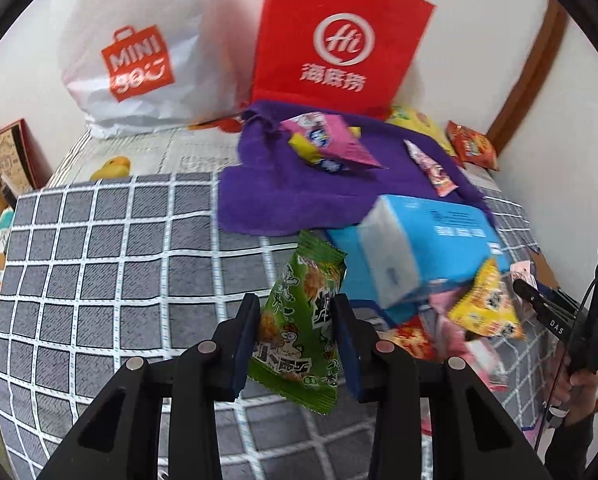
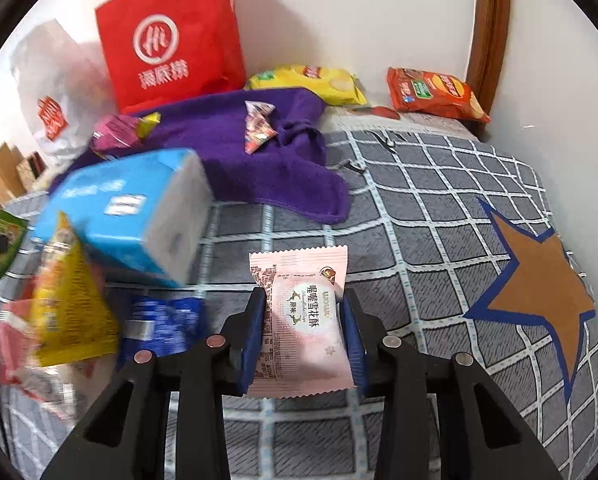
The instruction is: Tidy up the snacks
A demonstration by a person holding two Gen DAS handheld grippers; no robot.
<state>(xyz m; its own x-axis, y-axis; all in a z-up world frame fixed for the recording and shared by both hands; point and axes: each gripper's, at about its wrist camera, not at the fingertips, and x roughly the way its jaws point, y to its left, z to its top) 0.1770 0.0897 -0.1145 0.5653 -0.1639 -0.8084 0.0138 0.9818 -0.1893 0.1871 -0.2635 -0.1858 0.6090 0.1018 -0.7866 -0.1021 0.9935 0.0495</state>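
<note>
While its blue pads press both sides of a green snack packet (image 1: 305, 320), the left gripper (image 1: 297, 340) holds that packet lifted above the grey checked bedspread (image 1: 99, 260). Right gripper (image 2: 305, 332) is likewise clenched, on a pink nougat packet (image 2: 303, 320), over the same checked cloth. Between them lies a snack heap: a yellow triangular packet (image 2: 69, 304) beside a blue tissue pack (image 2: 131, 208). Beyond, a purple towel (image 1: 283, 200) carries small packets; a red paper bag (image 1: 339, 40) stands against the wall.
</note>
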